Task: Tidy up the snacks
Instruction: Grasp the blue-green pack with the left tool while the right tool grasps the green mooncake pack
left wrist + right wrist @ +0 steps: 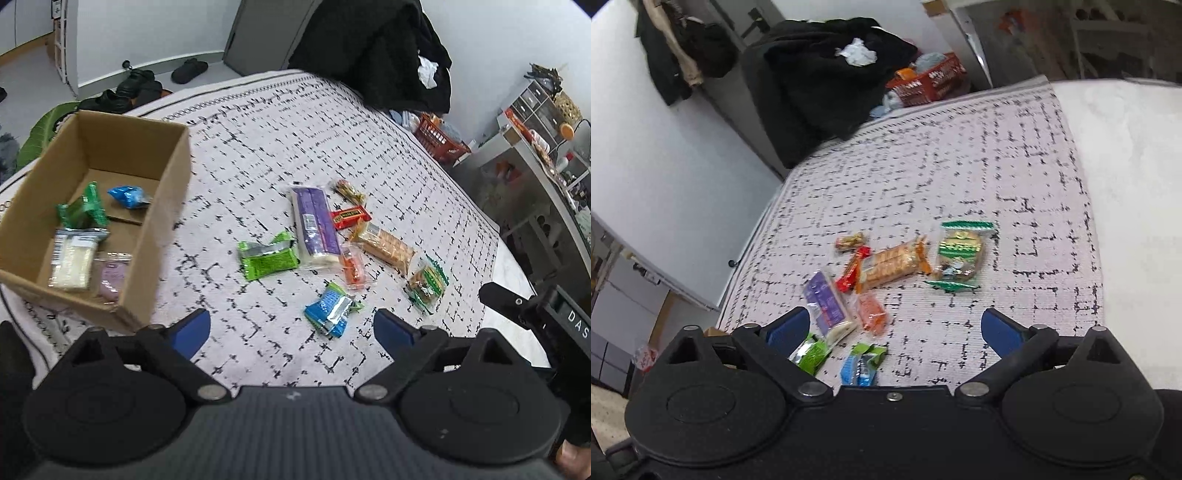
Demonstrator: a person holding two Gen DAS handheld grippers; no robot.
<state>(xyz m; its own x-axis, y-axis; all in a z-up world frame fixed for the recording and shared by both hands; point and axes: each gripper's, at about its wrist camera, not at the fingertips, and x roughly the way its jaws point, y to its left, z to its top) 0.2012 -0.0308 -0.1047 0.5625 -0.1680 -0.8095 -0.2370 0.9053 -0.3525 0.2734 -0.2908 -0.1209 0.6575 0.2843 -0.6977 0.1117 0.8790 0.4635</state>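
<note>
1. Loose snack packets lie in a cluster on a white rug [258,155] with a black dashed grid: a long purple-and-white pack [315,225], a lime-green pouch [266,256] just left of it, a blue-and-green packet [330,308] nearest the camera, a small orange packet [353,267], a clear sleeve of crackers [384,246], a red bar [349,217], a small gold-wrapped sweet [349,191], and a green-edged biscuit bag [427,282] farthest right.
2. An open cardboard box [162,206] stands on the rug well to the left of the cluster. Inside it are a green packet [83,208], a blue packet [127,195], a pale cracker pack [74,258] and a pinkish pack [110,275].
3. The left gripper [291,330] hovers above the rug near the blue-and-green packet, its blue-padded fingers spread wide and holding nothing.
4. The right gripper [895,330] hangs over the same cluster, fingers also spread wide and empty.
5. Beyond the rug are a heap of black clothing [373,48] and a red basket [439,140].
</note>
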